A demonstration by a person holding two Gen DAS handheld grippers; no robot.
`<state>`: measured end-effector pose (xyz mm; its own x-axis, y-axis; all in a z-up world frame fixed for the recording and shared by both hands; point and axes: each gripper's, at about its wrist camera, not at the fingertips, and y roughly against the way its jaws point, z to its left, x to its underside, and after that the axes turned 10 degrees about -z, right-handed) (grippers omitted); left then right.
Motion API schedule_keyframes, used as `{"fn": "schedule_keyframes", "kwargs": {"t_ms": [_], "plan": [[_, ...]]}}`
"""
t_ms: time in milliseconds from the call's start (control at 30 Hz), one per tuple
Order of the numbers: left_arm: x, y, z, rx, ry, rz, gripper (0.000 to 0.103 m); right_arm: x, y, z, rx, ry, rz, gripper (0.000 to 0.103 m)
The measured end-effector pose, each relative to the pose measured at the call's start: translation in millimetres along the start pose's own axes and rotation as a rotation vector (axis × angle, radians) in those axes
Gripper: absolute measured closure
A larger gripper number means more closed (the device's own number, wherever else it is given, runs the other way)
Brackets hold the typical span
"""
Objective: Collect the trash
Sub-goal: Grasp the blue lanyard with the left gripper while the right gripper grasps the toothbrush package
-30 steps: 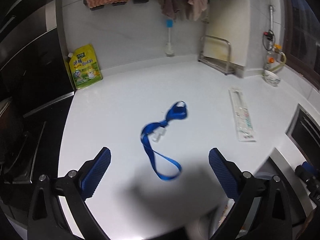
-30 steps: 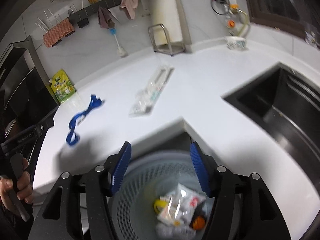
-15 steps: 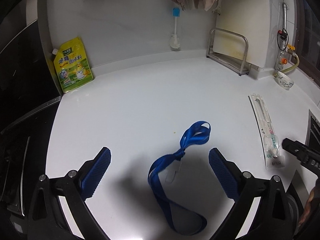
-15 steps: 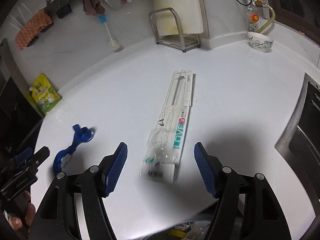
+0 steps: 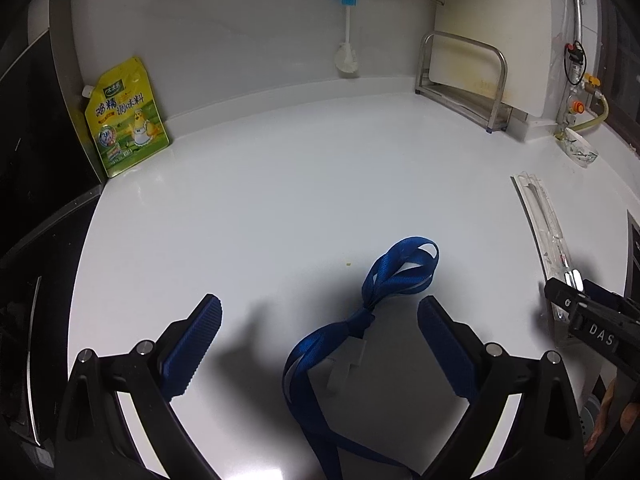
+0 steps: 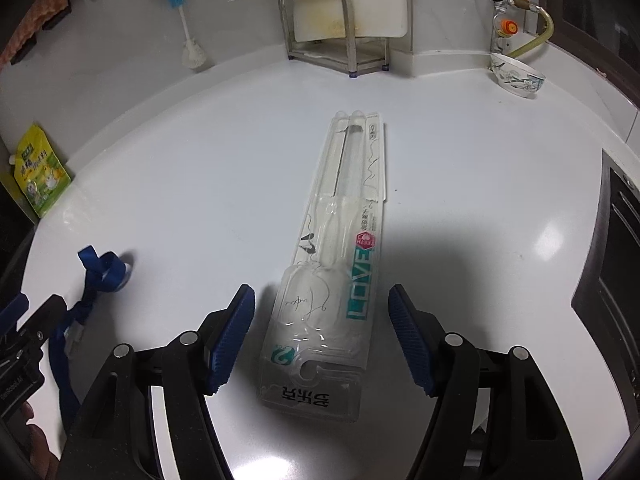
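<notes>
Both grippers had come down closer over the counter [image 6: 200,160], the left gripper [image 5: 320,344] spread wide around the blue lanyard [image 5: 384,292] and the right gripper [image 6: 322,334] unclenched around the near end of the empty toothbrush package [image 6: 340,264], so two grasps seemed ready.

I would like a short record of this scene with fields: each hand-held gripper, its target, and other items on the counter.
left hand-held gripper: open, over the lanyard
right hand-held gripper: open, over the toothbrush pack
contact: neither item gripped yet
counter: white, both items lie flat
also there: yellow pouch, bowl, rack
</notes>
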<state>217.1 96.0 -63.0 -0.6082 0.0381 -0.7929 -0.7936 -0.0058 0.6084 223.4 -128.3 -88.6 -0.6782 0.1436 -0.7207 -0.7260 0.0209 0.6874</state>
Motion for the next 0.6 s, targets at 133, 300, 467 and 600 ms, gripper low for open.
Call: {"fn": "schedule_keyframes", "kwargs": {"t_ms": [133,300,467,600], "plan": [[0.2,-6.5,-0.6,0.001,0.002,0.019,0.006,-0.2,-2.0,5.4,0.027,0.052,-0.012,0.046],[1.5,-12.8,-4.1,0.002,0.004,0.047,0.006,1.8,0.4,3.9,0.003,0.08,-0.019,0.051],[3.2,-18.6,-7.6,0.013,0.008,0.075,0.008,4.3,7.5,-7.3,-0.055,0.044,-0.031,0.052],[3.4,-21.2,-8.3,0.017,0.01,0.085,0.011,8.5,21.7,-13.3,-0.082,0.033,-0.055,0.052]]}}
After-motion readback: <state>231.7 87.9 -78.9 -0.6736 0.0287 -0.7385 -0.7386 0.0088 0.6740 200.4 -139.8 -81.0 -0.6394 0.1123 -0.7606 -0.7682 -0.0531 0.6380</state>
